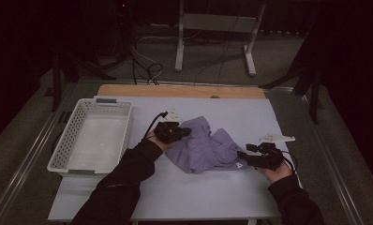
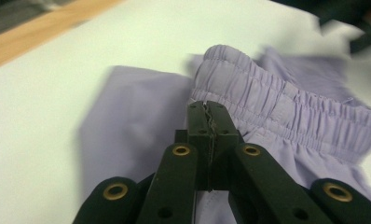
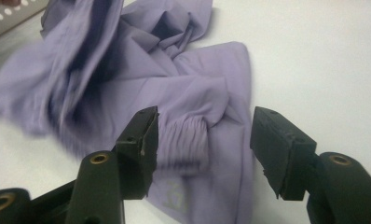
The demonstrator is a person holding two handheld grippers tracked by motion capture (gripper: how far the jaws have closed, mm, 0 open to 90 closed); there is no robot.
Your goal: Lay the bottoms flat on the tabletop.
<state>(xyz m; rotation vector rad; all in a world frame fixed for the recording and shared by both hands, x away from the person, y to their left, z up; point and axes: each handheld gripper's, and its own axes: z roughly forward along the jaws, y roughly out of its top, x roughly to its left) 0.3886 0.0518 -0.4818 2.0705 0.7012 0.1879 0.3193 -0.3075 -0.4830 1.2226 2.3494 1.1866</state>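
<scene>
In the left gripper view the far end of the shorts (image 2: 286,107) is smeared, and the shut left tongs (image 2: 207,112) cover the cloth beneath them. In the right gripper view the shorts' left side is blurred, and the pale print by the hem is too small to read.

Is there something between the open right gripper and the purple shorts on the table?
Nothing visible. The right gripper is open with its jaws at the near edge of the shorts, and the elastic hem lies between them. The left gripper is shut at the waistband.
</scene>
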